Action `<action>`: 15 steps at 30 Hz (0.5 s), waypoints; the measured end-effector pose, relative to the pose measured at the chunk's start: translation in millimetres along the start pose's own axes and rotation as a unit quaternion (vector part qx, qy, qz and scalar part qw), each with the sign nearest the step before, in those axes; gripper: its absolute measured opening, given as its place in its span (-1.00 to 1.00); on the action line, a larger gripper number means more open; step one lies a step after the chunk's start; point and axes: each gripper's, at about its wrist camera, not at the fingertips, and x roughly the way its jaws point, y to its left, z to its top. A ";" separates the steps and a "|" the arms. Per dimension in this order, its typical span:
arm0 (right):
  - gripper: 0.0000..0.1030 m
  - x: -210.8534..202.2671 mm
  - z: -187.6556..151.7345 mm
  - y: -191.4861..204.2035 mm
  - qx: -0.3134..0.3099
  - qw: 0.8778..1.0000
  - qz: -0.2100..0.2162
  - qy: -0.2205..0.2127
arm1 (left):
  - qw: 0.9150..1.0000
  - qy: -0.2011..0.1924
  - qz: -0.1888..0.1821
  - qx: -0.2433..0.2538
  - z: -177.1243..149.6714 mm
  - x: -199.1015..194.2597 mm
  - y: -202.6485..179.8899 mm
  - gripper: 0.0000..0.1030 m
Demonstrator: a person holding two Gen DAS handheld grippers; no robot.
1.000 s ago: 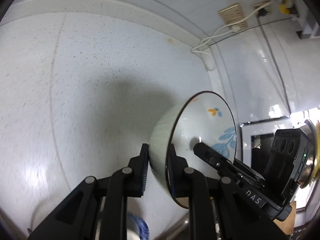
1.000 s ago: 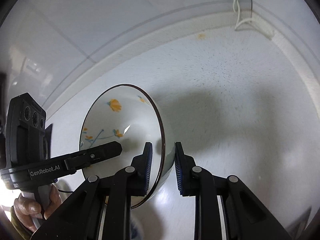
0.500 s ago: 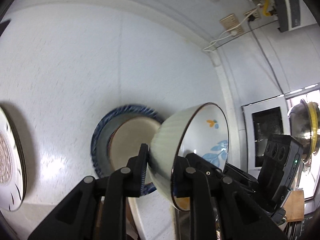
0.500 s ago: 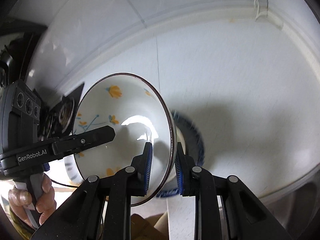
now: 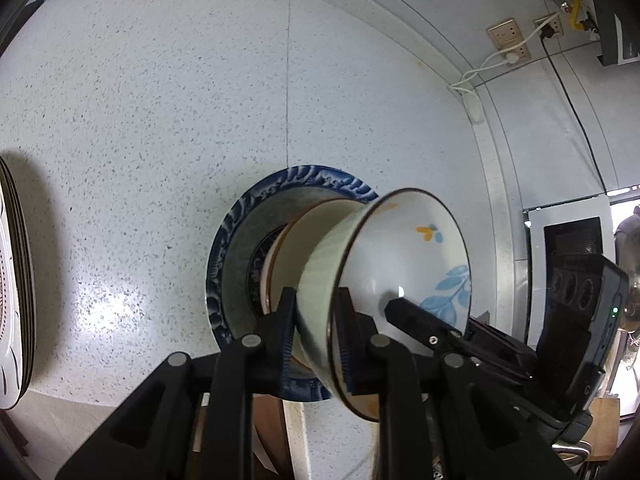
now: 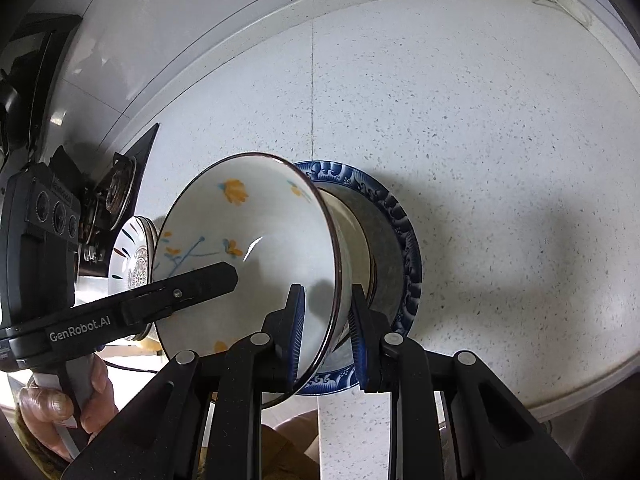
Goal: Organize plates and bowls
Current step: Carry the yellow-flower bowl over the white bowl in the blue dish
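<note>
A white bowl [image 5: 404,256] with blue and orange flowers hangs tilted between both grippers. My left gripper [image 5: 316,332] is shut on one side of its rim. My right gripper [image 6: 328,332] is shut on the opposite rim of the same bowl [image 6: 260,240]. Right behind it on the speckled counter lies a blue-rimmed plate [image 5: 240,224] with a cream bowl [image 5: 304,236] standing in it. The held bowl's base sits close over that cream bowl; contact cannot be told. The blue-rimmed plate [image 6: 406,248] is partly hidden by the bowl.
A stack of white patterned plates [image 5: 14,280] stands at the left, also visible as the plate stack [image 6: 134,256] beside a stove burner [image 6: 116,192]. A hand [image 6: 68,396] holds the left gripper's handle. Wall sockets [image 5: 506,38] and cables run along the back wall. The counter edge [image 6: 560,396] is near.
Both grippers carried the bowl across the counter and slightly down. The blue-rimmed plate with the cream bowl came into view and now lies directly behind the held bowl.
</note>
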 end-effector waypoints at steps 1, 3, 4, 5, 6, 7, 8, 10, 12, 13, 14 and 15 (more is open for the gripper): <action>-0.62 2.9 -0.6 2.9 0.000 1.000 0.000 0.000 | 1.000 0.000 0.005 0.002 1.8 3.9 -1.7 -0.65; -0.62 3.2 -0.1 0.1 -0.002 1.000 -0.002 -0.003 | 1.000 0.000 0.007 0.002 2.8 8.0 -2.3 -0.66; -0.62 2.0 0.0 -1.1 -0.003 1.000 -0.004 -0.003 | 1.000 0.000 0.006 0.002 3.4 9.3 -2.4 -0.66; -0.62 2.4 0.8 -0.4 -0.006 1.000 -0.006 -0.003 | 1.000 -0.001 0.007 0.004 3.5 10.3 -3.1 -0.66; -0.62 2.8 0.6 -0.6 -0.008 1.000 -0.008 -0.003 | 1.000 -0.002 0.008 0.007 3.1 10.1 -1.9 -0.66; -0.62 2.9 1.0 -0.8 -0.010 1.000 -0.009 -0.002 | 1.000 -0.003 0.008 0.010 2.6 10.1 -2.2 -0.66; -0.62 3.4 1.6 0.5 -0.012 1.000 -0.011 -0.001 | 1.000 -0.003 0.010 0.012 2.9 10.9 -3.4 -0.66; -0.62 3.6 2.7 1.6 -0.014 1.000 -0.014 -0.001 | 1.000 -0.002 0.013 0.015 5.2 12.1 -3.5 -0.66; -0.61 2.5 4.3 0.6 -0.014 1.000 -0.014 -0.004 | 1.000 -0.002 0.014 0.018 7.6 11.8 -3.4 -0.66; -0.60 0.1 4.6 -2.2 -0.012 1.000 -0.012 -0.005 | 1.000 -0.004 0.015 0.019 8.5 11.9 -3.7 -0.66; -0.60 -1.4 5.0 -3.5 -0.011 1.000 -0.013 -0.007 | 1.000 -0.007 0.017 0.021 9.0 11.9 -4.4 -0.66; -0.60 -3.3 5.2 -4.4 -0.012 1.000 -0.017 -0.010 | 0.999 -0.006 0.020 0.024 10.6 11.8 -3.3 -0.66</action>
